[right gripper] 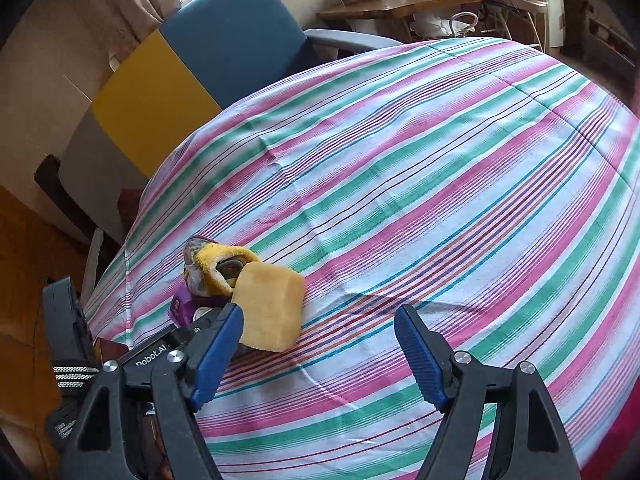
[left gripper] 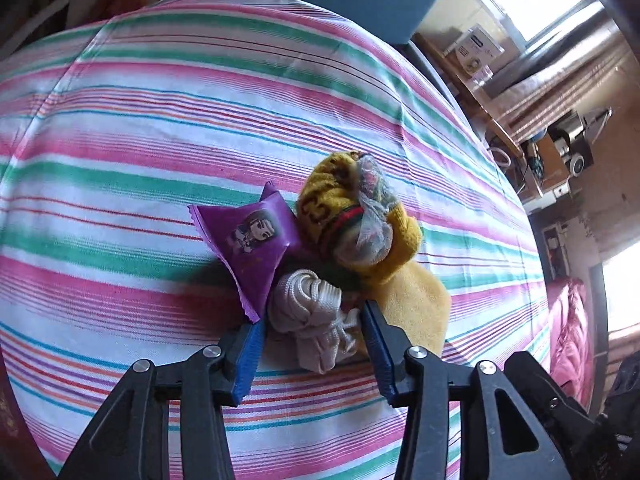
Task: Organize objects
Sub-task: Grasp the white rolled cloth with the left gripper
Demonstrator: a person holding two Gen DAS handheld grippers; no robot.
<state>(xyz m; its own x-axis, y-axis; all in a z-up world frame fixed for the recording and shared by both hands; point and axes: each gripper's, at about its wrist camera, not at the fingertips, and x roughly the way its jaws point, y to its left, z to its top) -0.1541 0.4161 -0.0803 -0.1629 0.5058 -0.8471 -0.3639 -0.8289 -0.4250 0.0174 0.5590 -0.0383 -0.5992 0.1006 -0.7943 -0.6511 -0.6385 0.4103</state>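
On the striped pink, green and white cloth (left gripper: 160, 128), the left gripper (left gripper: 312, 332) stands parted around one bundled white cord (left gripper: 308, 308), partly hiding one yellow sponge (right gripper: 272, 308), one purple snack packet (left gripper: 256, 240) and one yellow knitted piece (left gripper: 332, 200) beyond, while the right gripper (right gripper: 320, 332) hangs apart, empty.

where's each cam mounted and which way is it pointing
Left wrist: sits on the left gripper, looking down along its blue-padded fingers at a white cord bundle between the open jaws, on the striped cloth.
Right wrist: sits on the right gripper, looking down at bare cloth between its open jaws; the left gripper's body shows at lower left.
Shared: yellow sponge, purple packet, blue chair.
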